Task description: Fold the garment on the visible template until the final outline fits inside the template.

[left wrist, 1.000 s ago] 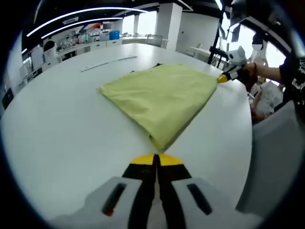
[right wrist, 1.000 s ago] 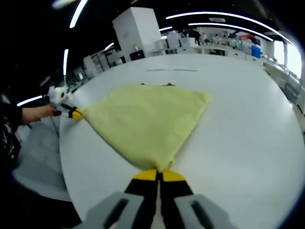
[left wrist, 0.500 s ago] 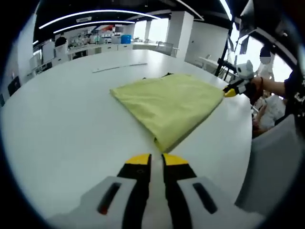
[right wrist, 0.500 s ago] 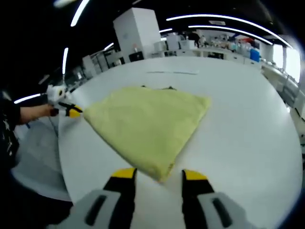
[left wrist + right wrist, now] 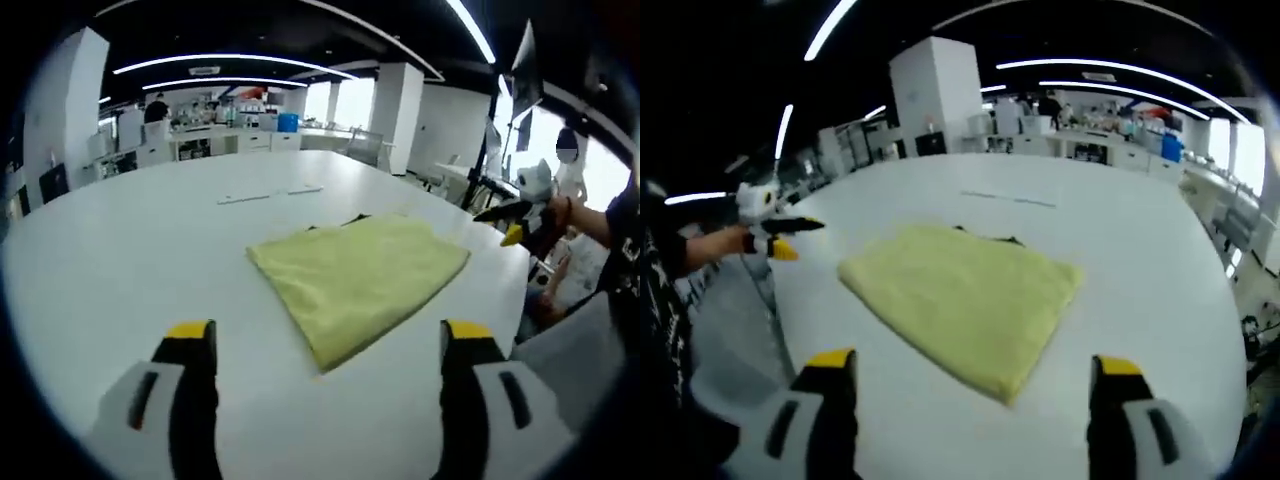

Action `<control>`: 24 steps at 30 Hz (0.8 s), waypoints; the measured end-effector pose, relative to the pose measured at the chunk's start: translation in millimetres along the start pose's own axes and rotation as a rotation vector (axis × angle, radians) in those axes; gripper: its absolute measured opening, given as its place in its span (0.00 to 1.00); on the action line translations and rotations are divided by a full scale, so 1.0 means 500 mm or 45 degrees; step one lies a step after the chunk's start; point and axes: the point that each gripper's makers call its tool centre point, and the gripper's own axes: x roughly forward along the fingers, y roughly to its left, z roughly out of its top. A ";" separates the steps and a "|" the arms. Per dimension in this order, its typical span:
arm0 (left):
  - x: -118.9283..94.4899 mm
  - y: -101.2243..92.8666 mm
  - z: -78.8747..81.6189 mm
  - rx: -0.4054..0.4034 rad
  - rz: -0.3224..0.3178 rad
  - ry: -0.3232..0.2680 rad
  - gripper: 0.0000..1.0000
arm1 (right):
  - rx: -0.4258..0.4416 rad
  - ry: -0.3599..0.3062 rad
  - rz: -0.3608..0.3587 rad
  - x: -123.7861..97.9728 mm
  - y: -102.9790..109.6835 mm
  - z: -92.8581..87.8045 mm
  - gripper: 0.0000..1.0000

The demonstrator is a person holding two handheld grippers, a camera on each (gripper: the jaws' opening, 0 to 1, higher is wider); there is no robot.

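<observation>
A yellow garment (image 5: 355, 280) lies folded flat on the white table (image 5: 120, 270), a dark edge (image 5: 350, 218) peeking out from under its far side. My left gripper (image 5: 325, 332) hovers over the near corner, jaws wide apart, holding nothing. Off the table's right edge a hand holds my right gripper (image 5: 510, 224), also open. In the right gripper view the garment (image 5: 965, 305) sits in front of my open right gripper (image 5: 972, 364), and the left gripper (image 5: 780, 236) is off to the left, clear of the cloth.
Thin strips (image 5: 270, 194) mark the table beyond the garment. A grey seat (image 5: 570, 340) stands past the table's right edge, and a person's dark sleeve (image 5: 665, 290) is by the left edge. Benches and a pillar (image 5: 935, 95) stand far behind.
Both grippers were shut at the garment's corners; they have opened wide, let go and drawn back and up. The garment stays flat.
</observation>
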 end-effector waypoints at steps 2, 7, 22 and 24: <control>-0.017 -0.008 0.009 0.025 0.026 -0.011 0.97 | -0.012 -0.030 0.001 -0.021 0.014 0.021 1.00; -0.042 -0.031 0.017 -0.043 0.024 -0.039 0.99 | 0.008 -0.064 -0.006 -0.061 0.046 0.045 1.00; -0.108 -0.031 -0.014 -0.120 0.116 -0.024 0.97 | 0.009 -0.073 -0.092 -0.090 0.077 0.000 0.99; -0.109 -0.030 -0.018 -0.130 0.136 -0.014 0.96 | 0.016 -0.071 -0.100 -0.091 0.075 -0.001 0.99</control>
